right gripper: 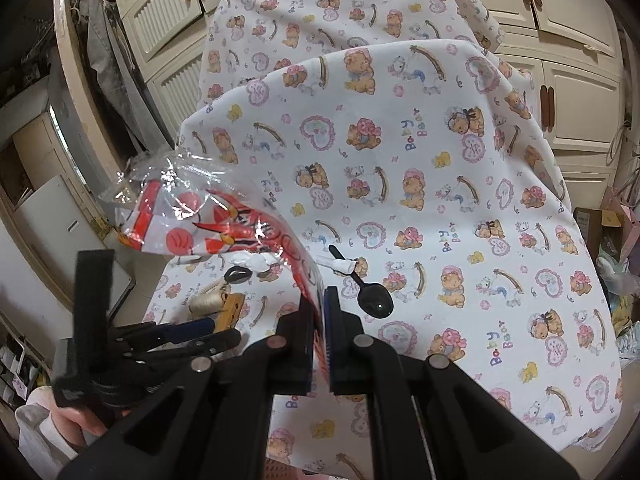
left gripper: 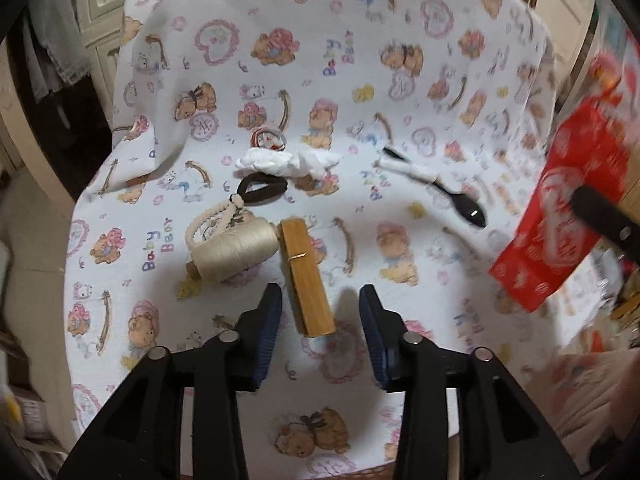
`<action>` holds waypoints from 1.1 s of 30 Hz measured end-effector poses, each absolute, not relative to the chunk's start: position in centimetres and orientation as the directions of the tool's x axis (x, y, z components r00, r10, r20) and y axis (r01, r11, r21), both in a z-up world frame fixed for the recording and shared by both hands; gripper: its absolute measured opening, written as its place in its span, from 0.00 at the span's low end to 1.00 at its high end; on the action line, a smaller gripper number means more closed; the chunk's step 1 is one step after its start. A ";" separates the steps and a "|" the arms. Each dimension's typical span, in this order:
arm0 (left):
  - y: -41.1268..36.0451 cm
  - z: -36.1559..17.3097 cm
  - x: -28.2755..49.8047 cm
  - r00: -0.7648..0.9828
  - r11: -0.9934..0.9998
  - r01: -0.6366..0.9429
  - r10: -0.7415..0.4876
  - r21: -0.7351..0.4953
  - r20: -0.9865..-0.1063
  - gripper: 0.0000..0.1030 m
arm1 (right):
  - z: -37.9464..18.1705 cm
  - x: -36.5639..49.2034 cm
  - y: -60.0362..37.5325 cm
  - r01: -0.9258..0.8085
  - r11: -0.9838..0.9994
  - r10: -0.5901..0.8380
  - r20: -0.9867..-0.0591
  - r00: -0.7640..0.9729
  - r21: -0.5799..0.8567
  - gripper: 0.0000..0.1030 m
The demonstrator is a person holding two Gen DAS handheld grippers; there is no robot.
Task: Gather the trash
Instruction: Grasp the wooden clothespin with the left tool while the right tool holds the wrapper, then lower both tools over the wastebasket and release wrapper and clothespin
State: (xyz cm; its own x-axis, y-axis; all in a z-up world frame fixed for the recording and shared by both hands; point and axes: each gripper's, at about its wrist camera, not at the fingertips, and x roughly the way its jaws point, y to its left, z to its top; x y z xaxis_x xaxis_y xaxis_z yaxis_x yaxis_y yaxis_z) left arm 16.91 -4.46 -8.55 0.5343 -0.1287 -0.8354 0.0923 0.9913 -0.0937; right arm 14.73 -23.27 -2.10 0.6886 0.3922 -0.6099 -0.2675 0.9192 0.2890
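Working from the left, we find our left gripper (left gripper: 320, 312) spread wide and empty, low over the bear-print cloth (left gripper: 400, 80); just ahead of it, between the fingers' line, lies a wooden clothespin (left gripper: 306, 278), its long axis running away from us and tilted slightly leftward. Touching its far end sits a spool of cream thread (left gripper: 236, 254) — smooth, cylindrical, on its side; beyond that a dark hair tie (left gripper: 262, 190), then the crumpled white tissue (left gripper: 288, 162), soft and irregular, which we judge to be the nearest piece of trash. It lies straight ahead of the left gripper, long axis crosswise, so the left is the nearer one. Further right rests a glossy black plastic spoon (left gripper: 452, 194), part-wrapped in white paper; at the right edge our right gripper (right gripper: 319, 320) is pinched on a crinkly red-and-white wrapper (right gripper: 208, 228) — thin, shiny film, held aloft.
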 end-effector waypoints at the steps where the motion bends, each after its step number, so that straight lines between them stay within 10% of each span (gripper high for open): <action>1: -4.6 -8.5 16.9 0.544 0.993 0.089 -0.111 -0.074 -0.832 0.25 | -2.1 14.7 -23.3 -0.265 0.921 0.388 -0.611 0.690 0.286 0.04; 3: -4.6 -8.5 17.0 0.540 0.993 0.088 -0.116 -0.081 -0.834 0.13 | -2.2 14.7 -23.4 -0.257 0.925 0.378 -0.611 0.695 0.280 0.04; 33: -3.3 1.9 2.7 0.708 0.983 0.080 -0.174 -0.166 -0.684 0.13 | 1.0 4.3 -24.0 -0.171 0.895 0.406 -0.592 0.696 0.412 0.06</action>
State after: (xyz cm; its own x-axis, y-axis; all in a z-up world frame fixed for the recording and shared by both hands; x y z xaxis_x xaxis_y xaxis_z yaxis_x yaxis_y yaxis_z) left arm 2.66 -3.32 1.87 0.7085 -0.1736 -0.6841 0.0803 0.9828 -0.1662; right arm 4.28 -24.03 1.00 0.6958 0.4060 -0.5925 -0.1712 0.8949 0.4122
